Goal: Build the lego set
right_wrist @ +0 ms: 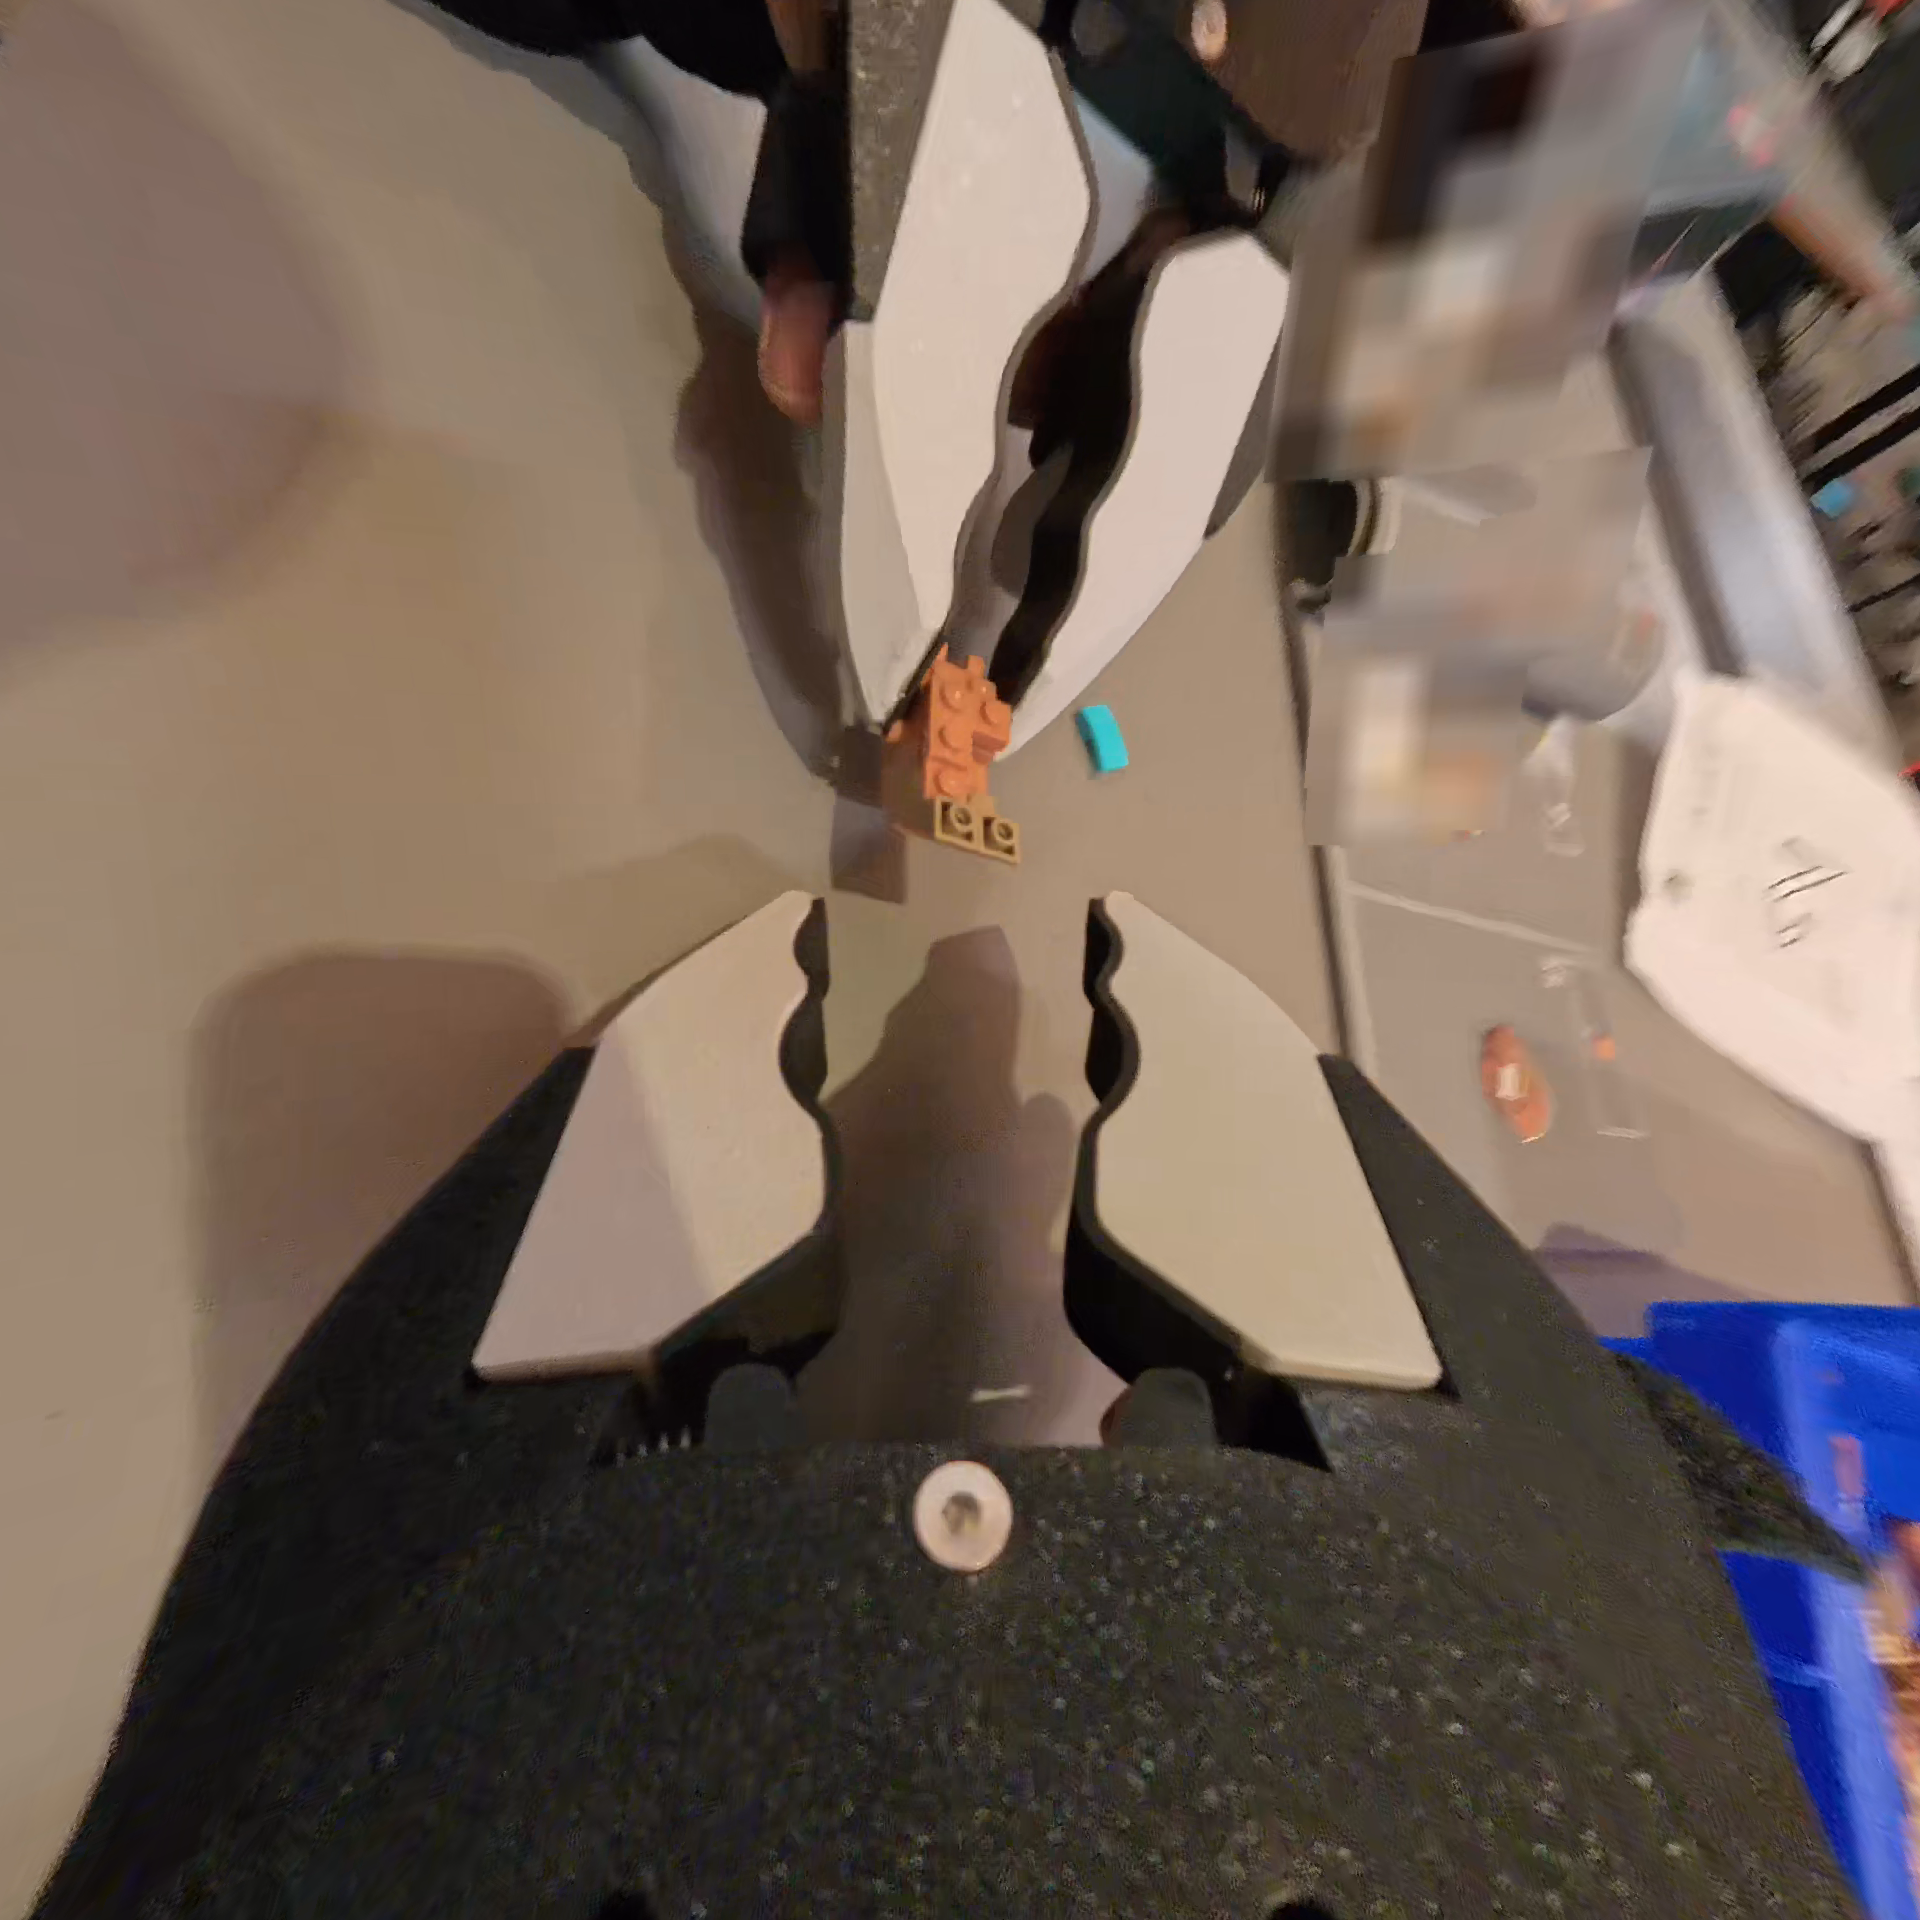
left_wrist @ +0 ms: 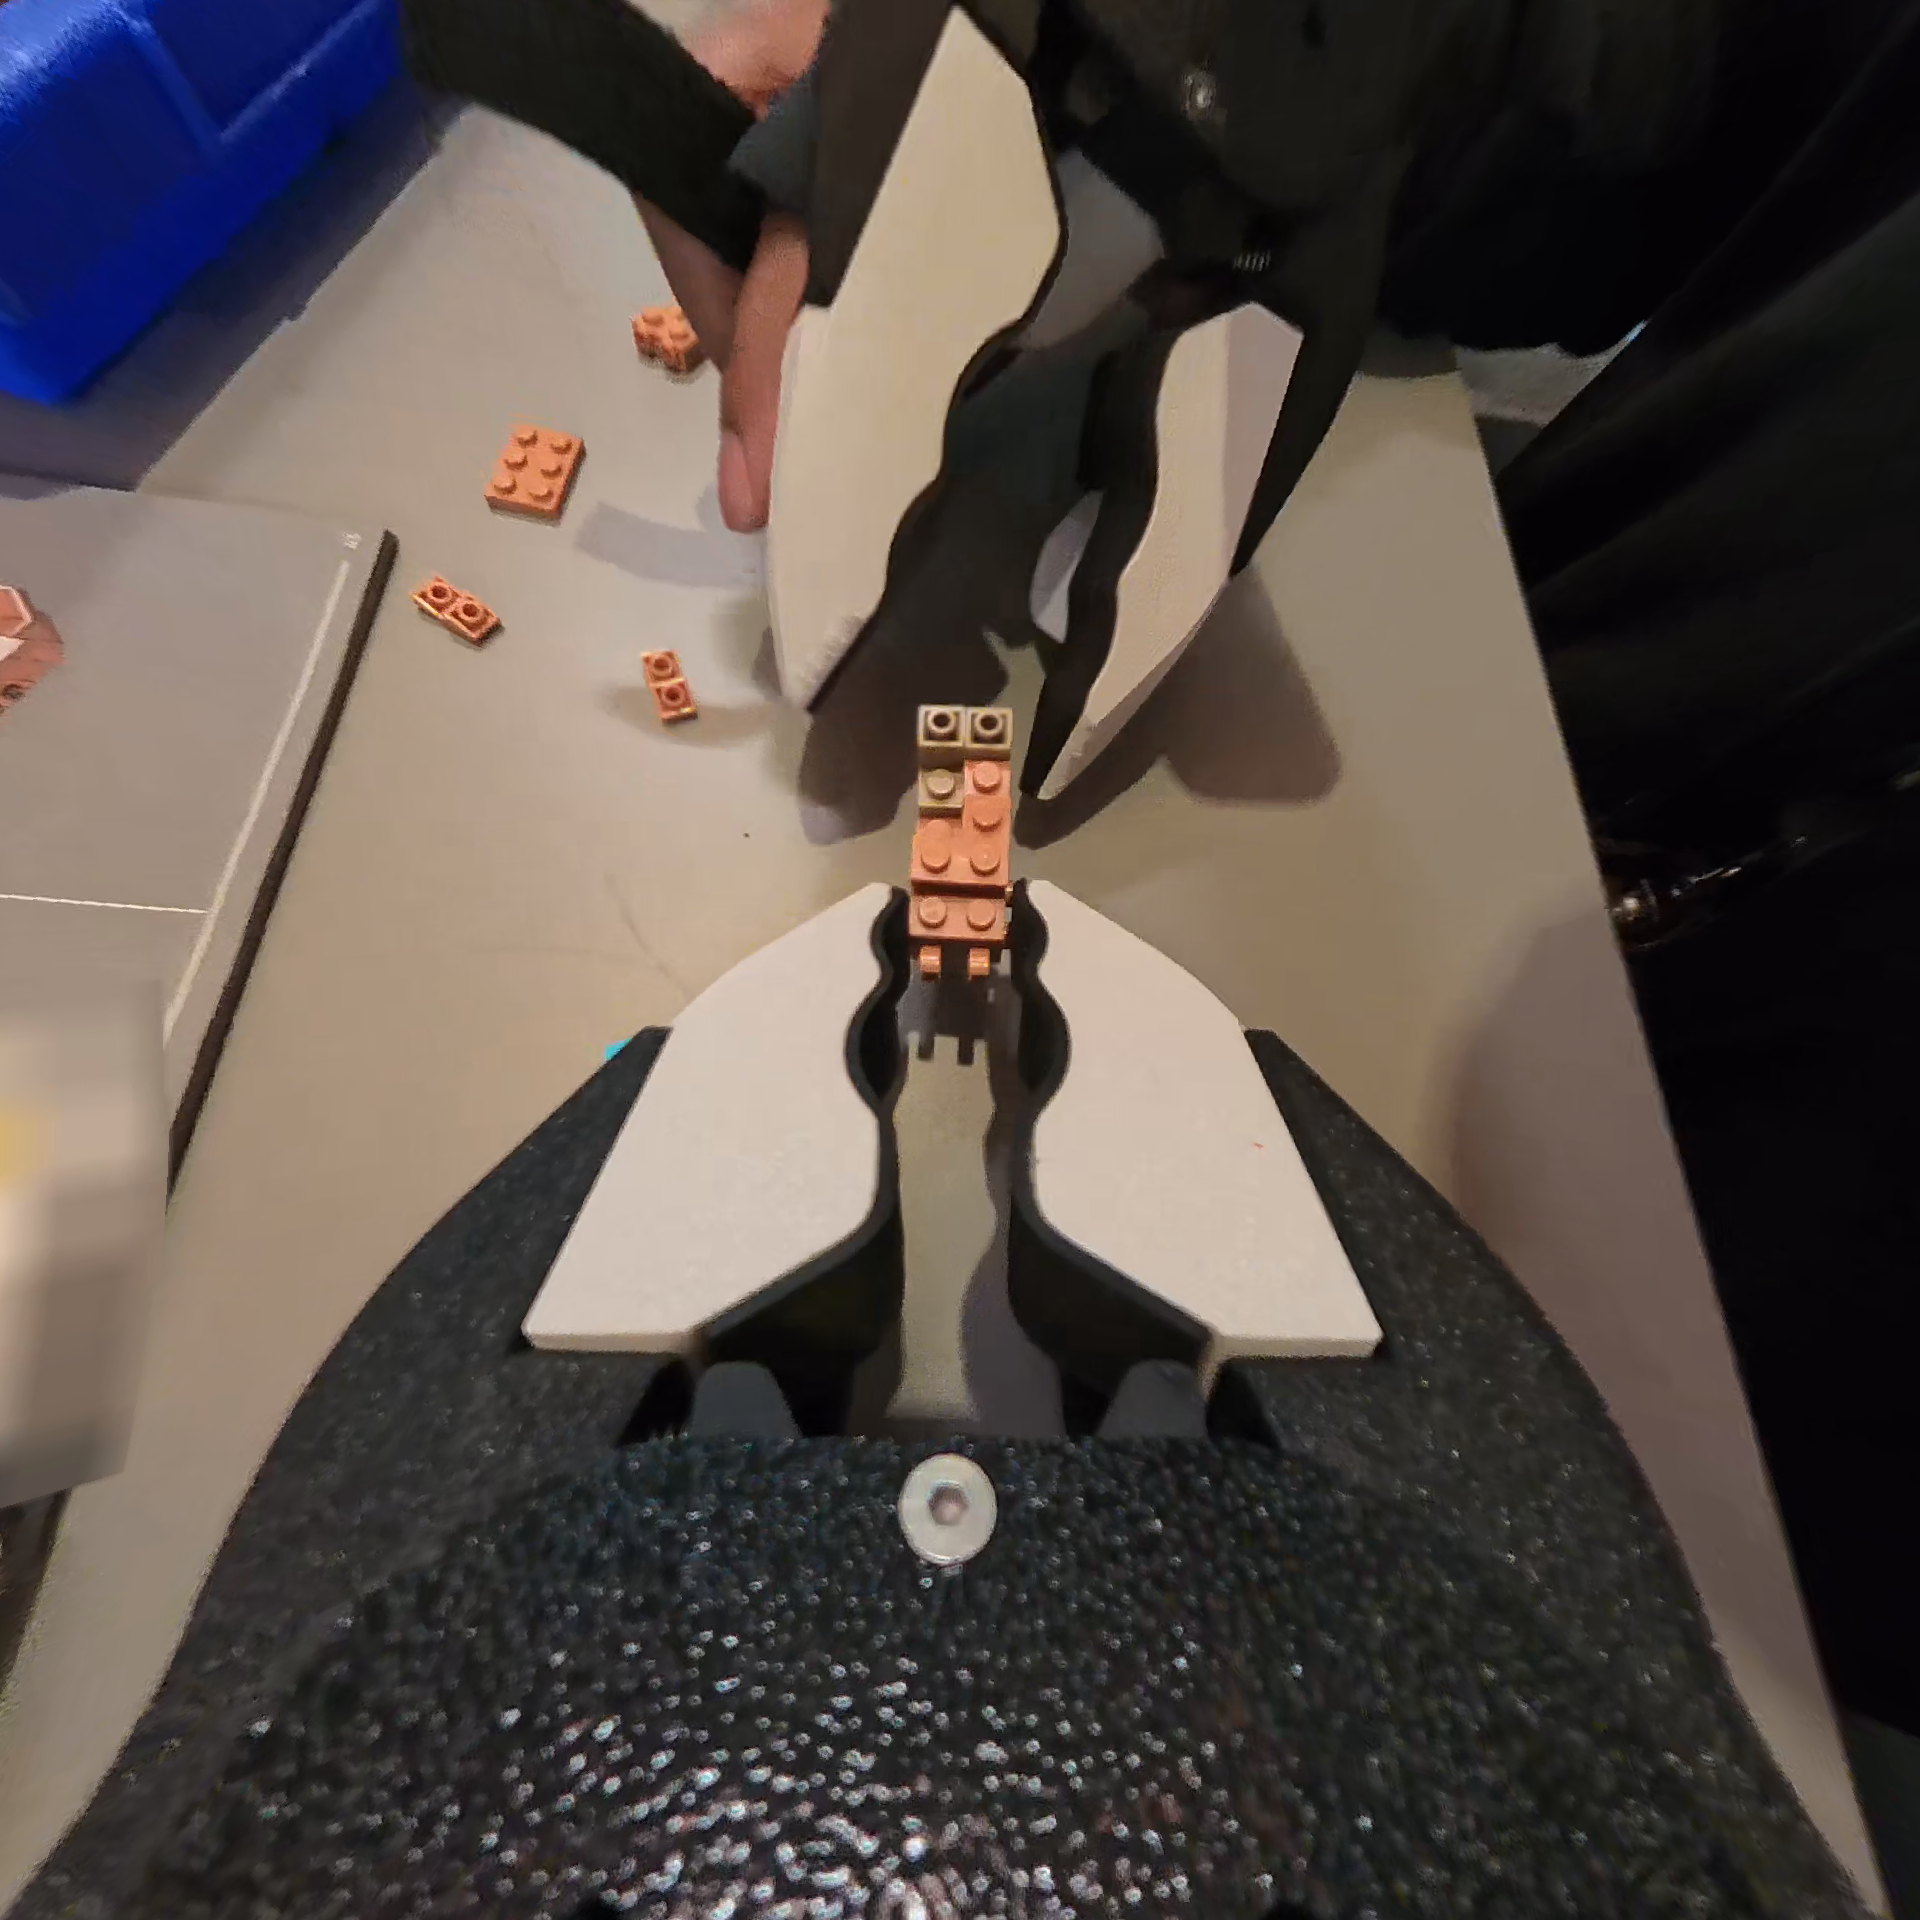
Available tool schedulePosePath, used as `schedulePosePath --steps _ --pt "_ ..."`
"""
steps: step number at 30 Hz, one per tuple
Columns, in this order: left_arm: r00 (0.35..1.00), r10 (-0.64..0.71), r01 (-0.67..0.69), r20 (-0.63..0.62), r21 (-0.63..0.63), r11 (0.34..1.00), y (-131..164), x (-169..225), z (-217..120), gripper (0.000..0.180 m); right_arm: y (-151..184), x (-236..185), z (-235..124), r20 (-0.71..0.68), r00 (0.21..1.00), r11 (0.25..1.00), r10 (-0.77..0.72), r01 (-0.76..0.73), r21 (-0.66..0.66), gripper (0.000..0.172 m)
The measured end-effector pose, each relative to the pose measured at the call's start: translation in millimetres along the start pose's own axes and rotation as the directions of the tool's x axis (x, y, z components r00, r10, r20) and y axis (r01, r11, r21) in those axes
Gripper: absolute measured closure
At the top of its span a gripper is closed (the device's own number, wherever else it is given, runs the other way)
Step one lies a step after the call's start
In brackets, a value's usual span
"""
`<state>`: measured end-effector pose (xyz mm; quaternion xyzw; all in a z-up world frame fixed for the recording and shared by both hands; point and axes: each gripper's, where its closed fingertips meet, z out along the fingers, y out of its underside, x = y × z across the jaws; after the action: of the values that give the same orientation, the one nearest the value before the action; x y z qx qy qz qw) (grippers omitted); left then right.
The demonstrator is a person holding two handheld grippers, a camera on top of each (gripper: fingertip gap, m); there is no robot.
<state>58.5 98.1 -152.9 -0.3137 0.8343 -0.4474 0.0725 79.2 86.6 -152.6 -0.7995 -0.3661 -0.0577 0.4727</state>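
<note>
Brick assembly in left hand-held gripper; loose orange plates nearby.

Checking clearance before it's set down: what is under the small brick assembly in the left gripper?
Under the brick assembly, clamped in the left gripper, shows only bare grey table with the assembly's shadow. Its underside is hidden.

Black pebbled gripper body, pale grey jaws (wavy black liners), silver screw, black fingerless glove
</note>
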Motion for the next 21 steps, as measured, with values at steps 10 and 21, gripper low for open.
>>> schedulePosePath --steps 10,21 --pt "0.984 -0.058 0.067 -0.167 0.050 0.996 -38 29 -28 0.163 -65 4 -29 -0.208 0.903 0.886 -0.375 0.415 0.207 0.109" --pt "0.968 -0.067 0.077 -0.242 0.033 0.997 -56 56 -34 0.163 -96 -11 -43 -0.280 0.825 0.794 -0.491 0.556 0.245 0.130"
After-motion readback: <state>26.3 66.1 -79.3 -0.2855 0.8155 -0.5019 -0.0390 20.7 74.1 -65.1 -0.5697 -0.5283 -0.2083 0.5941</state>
